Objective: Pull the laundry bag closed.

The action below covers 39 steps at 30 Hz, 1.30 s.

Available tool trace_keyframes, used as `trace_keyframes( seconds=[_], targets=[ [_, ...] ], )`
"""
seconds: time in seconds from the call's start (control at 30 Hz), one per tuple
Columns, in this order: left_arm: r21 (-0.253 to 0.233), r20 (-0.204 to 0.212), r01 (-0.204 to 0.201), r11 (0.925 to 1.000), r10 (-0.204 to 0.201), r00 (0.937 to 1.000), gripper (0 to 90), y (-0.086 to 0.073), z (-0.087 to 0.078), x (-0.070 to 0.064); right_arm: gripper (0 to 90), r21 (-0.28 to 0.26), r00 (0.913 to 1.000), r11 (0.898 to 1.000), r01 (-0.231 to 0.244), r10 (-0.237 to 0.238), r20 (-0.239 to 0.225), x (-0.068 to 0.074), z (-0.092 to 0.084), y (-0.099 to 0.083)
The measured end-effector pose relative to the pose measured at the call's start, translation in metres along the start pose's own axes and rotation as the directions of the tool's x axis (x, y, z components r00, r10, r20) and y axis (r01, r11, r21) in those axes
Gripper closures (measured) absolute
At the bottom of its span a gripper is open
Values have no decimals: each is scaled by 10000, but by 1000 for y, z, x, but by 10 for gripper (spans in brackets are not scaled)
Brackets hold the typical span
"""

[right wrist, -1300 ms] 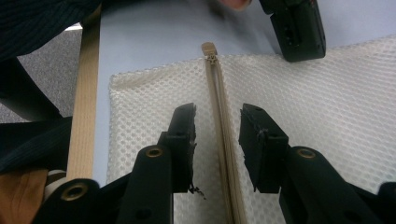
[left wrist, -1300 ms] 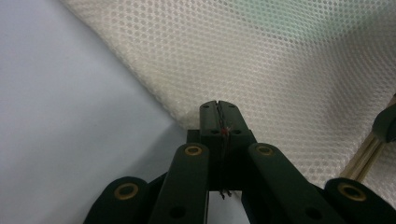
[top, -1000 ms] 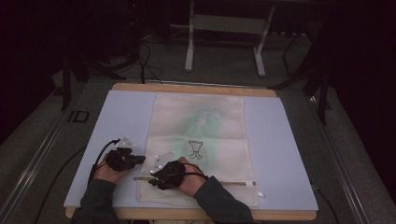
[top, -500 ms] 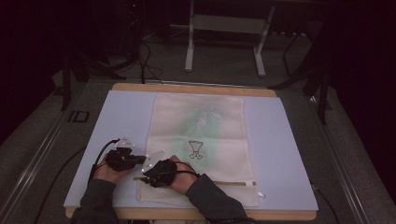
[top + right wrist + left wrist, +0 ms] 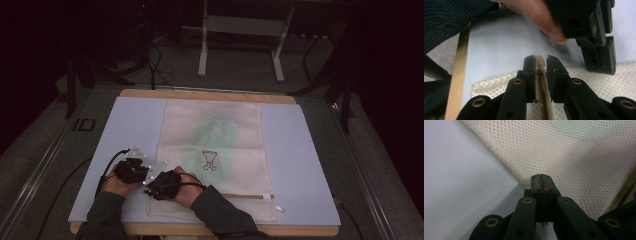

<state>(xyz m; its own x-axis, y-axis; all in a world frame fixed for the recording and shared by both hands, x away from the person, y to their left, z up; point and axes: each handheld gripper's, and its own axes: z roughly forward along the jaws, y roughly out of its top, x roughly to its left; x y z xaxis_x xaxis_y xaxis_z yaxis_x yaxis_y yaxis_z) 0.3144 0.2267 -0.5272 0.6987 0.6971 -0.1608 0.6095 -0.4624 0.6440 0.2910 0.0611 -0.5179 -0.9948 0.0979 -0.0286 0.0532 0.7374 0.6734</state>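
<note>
- In the high view, a pale mesh bag (image 5: 215,150) is lying flat on a light blue mat (image 5: 310,165), and the mat is sitting on a wooden table (image 5: 210,94)
- The bag is showing a soft green patch and a small dark drawing near its middle
- Both of the person's arms are coming in from the bottom, and both hands are sitting close together at the bag's near left corner
- The left gripper (image 5: 131,170) is sitting right at the left edge of the bag, and the right gripper (image 5: 162,184) is sitting just beside it on the bag's near part
- In the left gripper view, the left gripper (image 5: 541,178) is keeping its jaws pressed tight together, with the mesh bag (image 5: 579,157) edge pinched between the tips
- A thin bit of thread is hanging down from between the closed jaws
- The blue mat (image 5: 461,182) is showing on the left side of this view
- In the right gripper view, the right gripper (image 5: 540,62) is holding its jaws narrow, and they have just been closing
- A tan strip along the bag's edge (image 5: 543,82) is standing between the two jaws, and the jaws are sitting close on both sides of it
- I cannot tell if the pads are squeezing the strip yet
- The mesh bag (image 5: 609,85) is lying under the jaws, and the other gripper (image 5: 596,32) and a hand (image 5: 541,17) are showing just ahead, above the bag's edge
</note>
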Motion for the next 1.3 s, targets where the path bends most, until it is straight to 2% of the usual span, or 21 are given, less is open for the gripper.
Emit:
trace_keyframes(
  seconds=[0.27, 0.37, 0.57, 0.67, 0.83, 1.03, 1.3],
  targets=[
    [-35, 113, 121, 9999, -121, 9999, 897, -1, 0, 2, 778, 86, 9999, 9999, -100, 99, 140, -1, 11, 5],
    [-78, 236, 268, 9996, -266, 9994, 896, -2, 0, 4, 783, 280, 9998, 9996, -20, 14, 223, -1, 17, 7],
    [-58, 240, 312, 9995, -310, 9992, 897, -1, 0, 4, 801, 422, 9997, 9991, -63, 53, 229, -2, 24, 9],
    [-54, 252, 328, 9994, -327, 9991, 896, -1, 0, 4, 813, 442, 9998, 9989, -125, 119, 147, -3, 23, 10],
    [-96, 349, 466, 9989, -463, 9983, 896, -2, 0, 6, 815, 336, 9992, 9992, 225, -236, 314, 2, 22, 9],
    [-113, 402, 509, 9986, -504, 9979, 896, -2, 0, 6, 814, -19, 9999, 10000, 82, -82, 141, 0, 16, 7],
    [-153, 441, 619, 9980, -612, 9972, 897, -2, 1, 6, 814, -47, 9997, 9999, 125, -124, 187, 1, 10, 6]
  ],
)
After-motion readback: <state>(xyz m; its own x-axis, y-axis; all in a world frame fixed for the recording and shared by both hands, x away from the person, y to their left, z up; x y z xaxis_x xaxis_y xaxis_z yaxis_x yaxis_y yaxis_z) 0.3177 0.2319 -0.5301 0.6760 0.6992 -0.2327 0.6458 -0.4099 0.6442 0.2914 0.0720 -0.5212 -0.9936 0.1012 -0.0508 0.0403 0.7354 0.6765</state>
